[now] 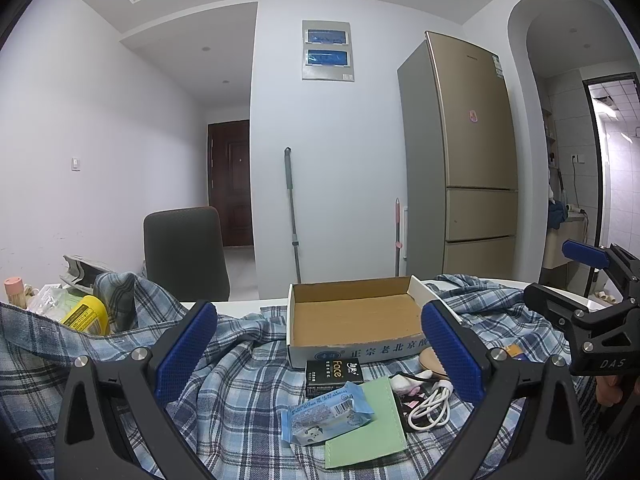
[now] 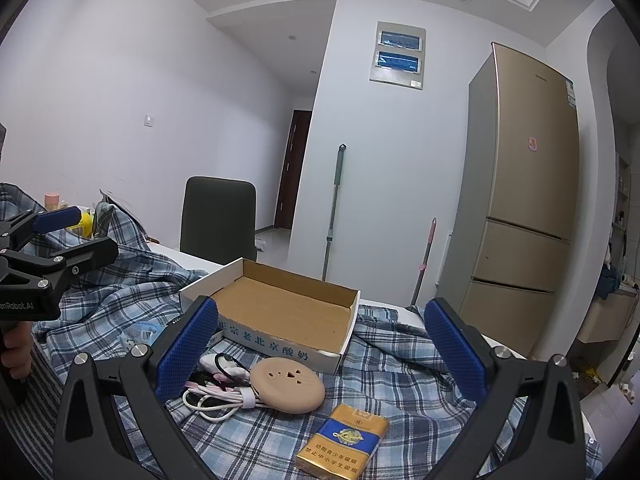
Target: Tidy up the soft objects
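An open empty cardboard box (image 1: pixel 352 316) (image 2: pixel 288 312) sits on a blue plaid cloth (image 1: pixel 248 400) (image 2: pixel 400 384). In front of it in the left wrist view lie a black "Face" pack (image 1: pixel 334 376), a blue wet-wipe packet (image 1: pixel 324 416), a green pouch (image 1: pixel 372 428) and a white cable (image 1: pixel 430 408). The right wrist view shows the cable (image 2: pixel 212 400), a tan round disc (image 2: pixel 288 384) and a yellow-blue cigarette pack (image 2: pixel 344 444). My left gripper (image 1: pixel 320 352) is open above the packets. My right gripper (image 2: pixel 322 348) is open above the disc.
A yellow container (image 1: pixel 86 314) and clutter sit at the table's left. A dark chair (image 1: pixel 184 252) stands behind the table. A gold fridge (image 1: pixel 468 160) and a mop (image 1: pixel 292 216) stand at the far wall. The right gripper shows in the left wrist view (image 1: pixel 592 280).
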A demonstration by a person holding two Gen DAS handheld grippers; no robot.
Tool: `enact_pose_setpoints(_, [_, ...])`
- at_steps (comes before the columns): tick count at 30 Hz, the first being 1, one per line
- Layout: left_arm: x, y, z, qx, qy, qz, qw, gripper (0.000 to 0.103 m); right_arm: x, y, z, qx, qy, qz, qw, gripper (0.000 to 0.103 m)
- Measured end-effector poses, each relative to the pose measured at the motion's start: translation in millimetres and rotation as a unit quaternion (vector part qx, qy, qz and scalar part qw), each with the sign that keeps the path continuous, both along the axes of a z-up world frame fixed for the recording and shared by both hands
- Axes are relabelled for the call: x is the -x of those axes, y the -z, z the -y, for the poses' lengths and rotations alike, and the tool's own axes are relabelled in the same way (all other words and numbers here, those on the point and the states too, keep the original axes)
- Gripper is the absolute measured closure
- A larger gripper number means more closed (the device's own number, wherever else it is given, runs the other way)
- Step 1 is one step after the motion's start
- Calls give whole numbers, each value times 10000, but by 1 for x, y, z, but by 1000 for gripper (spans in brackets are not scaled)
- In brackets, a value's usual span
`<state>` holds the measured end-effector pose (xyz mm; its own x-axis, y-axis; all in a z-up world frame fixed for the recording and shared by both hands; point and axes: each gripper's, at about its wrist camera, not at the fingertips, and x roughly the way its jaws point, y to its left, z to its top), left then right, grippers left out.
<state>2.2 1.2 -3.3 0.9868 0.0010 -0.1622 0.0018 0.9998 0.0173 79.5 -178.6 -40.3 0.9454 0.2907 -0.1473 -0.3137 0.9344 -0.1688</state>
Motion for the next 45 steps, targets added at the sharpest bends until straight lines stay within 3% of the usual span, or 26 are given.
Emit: enact_pose_setpoints(45, [-2, 4, -2, -7, -22, -80, 10000, 0, -4, 2, 2, -6, 107, -90, 9999, 0])
